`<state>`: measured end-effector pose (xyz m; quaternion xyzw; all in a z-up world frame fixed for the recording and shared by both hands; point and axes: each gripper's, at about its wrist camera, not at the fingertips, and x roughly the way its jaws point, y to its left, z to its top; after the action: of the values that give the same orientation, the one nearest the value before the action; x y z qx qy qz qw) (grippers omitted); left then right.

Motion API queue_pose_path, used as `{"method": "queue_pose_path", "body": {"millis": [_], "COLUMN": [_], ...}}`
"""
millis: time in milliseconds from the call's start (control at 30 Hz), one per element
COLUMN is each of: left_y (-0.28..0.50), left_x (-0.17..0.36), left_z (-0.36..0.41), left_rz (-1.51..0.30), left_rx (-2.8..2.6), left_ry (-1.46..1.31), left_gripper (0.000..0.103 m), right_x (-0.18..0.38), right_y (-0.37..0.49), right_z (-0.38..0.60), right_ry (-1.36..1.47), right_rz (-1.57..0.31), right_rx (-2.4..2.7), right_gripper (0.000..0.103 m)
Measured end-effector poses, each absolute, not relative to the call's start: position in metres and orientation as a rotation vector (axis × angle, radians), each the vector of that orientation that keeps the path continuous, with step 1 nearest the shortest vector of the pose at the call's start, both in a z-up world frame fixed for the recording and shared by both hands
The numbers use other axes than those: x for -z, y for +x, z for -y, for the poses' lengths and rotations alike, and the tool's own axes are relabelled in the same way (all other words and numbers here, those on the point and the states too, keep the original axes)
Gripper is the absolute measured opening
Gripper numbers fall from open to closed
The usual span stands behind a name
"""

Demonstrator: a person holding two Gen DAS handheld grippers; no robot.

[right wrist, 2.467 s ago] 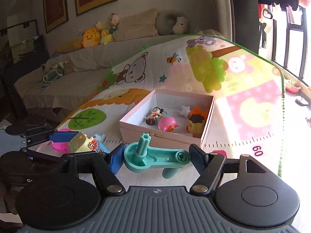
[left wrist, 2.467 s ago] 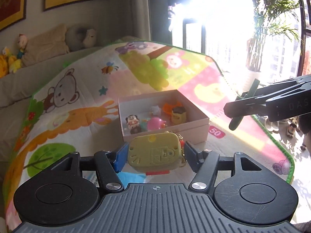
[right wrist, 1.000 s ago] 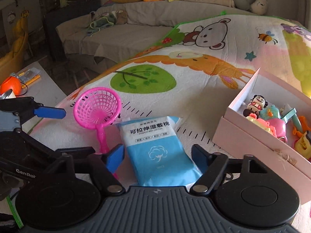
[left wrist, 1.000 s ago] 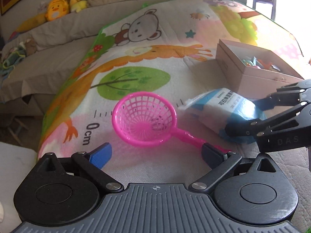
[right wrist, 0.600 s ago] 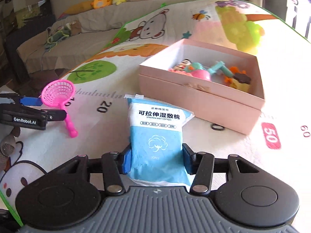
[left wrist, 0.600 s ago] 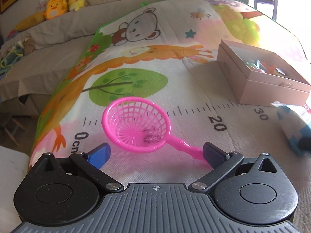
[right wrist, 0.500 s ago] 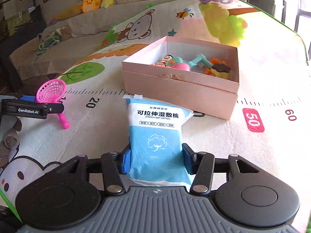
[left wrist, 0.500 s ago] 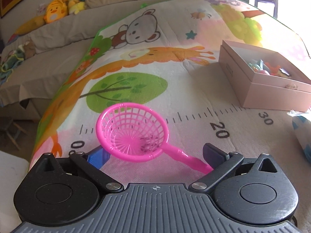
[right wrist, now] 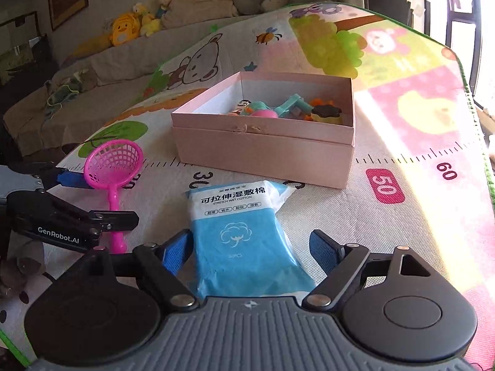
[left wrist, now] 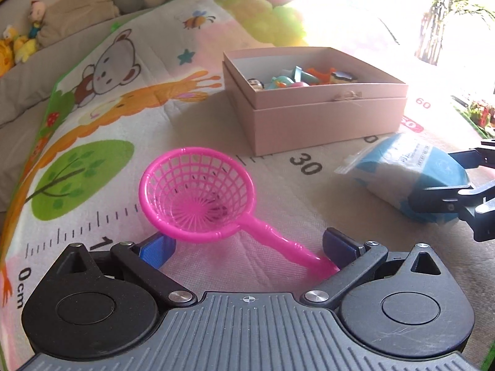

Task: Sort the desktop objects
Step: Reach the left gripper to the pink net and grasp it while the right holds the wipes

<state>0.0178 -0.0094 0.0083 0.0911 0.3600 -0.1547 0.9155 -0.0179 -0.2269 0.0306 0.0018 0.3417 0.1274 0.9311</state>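
Observation:
A pink plastic scoop net [left wrist: 198, 198] lies on the play mat, its handle [left wrist: 309, 256] running back between the fingers of my left gripper [left wrist: 247, 247], which is open. The handle's end sits close to the right finger [left wrist: 340, 245]. A blue pack of cotton wipes [right wrist: 244, 238] rests on the mat between the pads of my right gripper [right wrist: 250, 250]. That gripper's jaws are opening and the pads stand off the pack's sides. The pink box [right wrist: 263, 151] holding several small toys stands just beyond the pack. The scoop [right wrist: 114, 160] and the left gripper [right wrist: 102, 198] show at the left of the right wrist view.
The play mat [right wrist: 402, 160] has a printed ruler and its green edge runs along the right. A sofa with stuffed toys [right wrist: 126, 31] stands behind the mat. The pack [left wrist: 402, 170] and right gripper [left wrist: 445, 174] lie right of the scoop.
The right gripper's jaws have spread from a grip on the blue pack, which now lies free in front of the box. My left gripper has swung right and closed in around the scoop's handle.

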Motion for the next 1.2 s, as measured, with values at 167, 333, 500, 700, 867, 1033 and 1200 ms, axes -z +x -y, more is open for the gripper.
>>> {"method": "queue_pose_path", "body": {"millis": [167,333,500,700,867,1033,1200], "left_y": [0.015,0.007,-0.001,-0.006,-0.007,-0.011,-0.013], "left_x": [-0.01,-0.014,-0.017,-0.014,-0.013,-0.011,-0.01], "left_z": [0.007,-0.01,-0.027,-0.039,-0.039,-0.032,-0.023], "left_rz": [-0.74,-0.731,-0.743,-0.748,-0.75,-0.773,-0.761], "left_rx": [0.212,0.1,0.029,0.049,0.061,0.139,0.13], "left_ry": [0.196,0.221,0.211,0.157,0.137,0.092,0.1], "left_gripper": [0.103,0.103,0.103,0.103,0.103,0.103,0.103], "right_x": [-0.022,-0.021,-0.019,-0.018,-0.017,-0.014,-0.014], "right_y": [-0.017,-0.015,-0.013,-0.012,-0.012,-0.011,-0.012], "right_z": [0.229,0.234,0.234,0.228,0.224,0.216,0.217], "right_ry": [0.013,0.051,0.059,0.019,-0.012,-0.067,-0.065], "right_rz": [-0.712,-0.712,-0.726,-0.74,-0.748,-0.756,-0.755], "right_rx": [-0.238,-0.219,-0.22,-0.214,-0.203,-0.185,-0.185], "right_gripper": [0.088,0.1,0.103,0.103,0.103,0.103,0.103]}}
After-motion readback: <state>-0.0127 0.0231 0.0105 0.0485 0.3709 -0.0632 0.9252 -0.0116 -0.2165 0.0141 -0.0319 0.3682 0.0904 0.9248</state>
